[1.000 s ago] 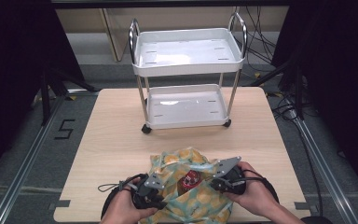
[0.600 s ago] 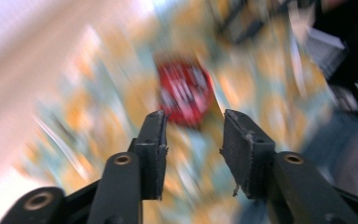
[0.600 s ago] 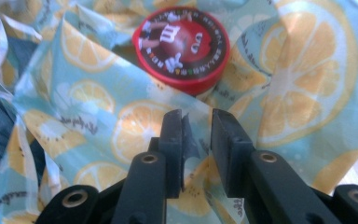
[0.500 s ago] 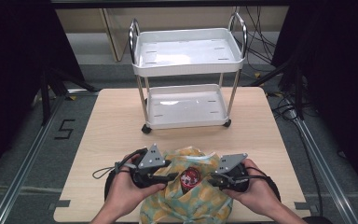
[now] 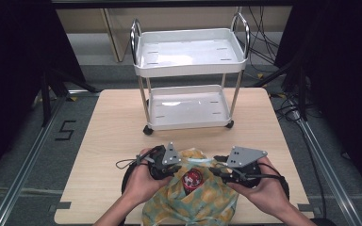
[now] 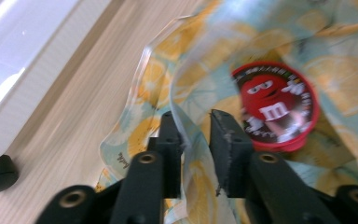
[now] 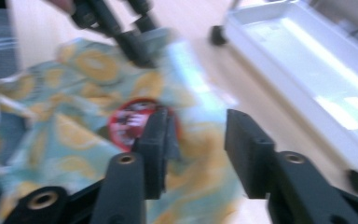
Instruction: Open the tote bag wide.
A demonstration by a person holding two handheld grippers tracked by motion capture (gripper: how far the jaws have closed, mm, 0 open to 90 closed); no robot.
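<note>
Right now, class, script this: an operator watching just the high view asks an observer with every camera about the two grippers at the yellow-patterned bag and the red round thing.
Operator: Does the left gripper have the bag?
Observer: The left gripper has just been closing its jaws with the bag edge between them; I cannot confirm a firm pinch.
Operator: And the right?
Observer: The right gripper has just been opening; its jaws stand apart, clamping nothing.
Operator: The red thing?
Observer: It is a red lid printed with a cartoon face and an m.
</note>
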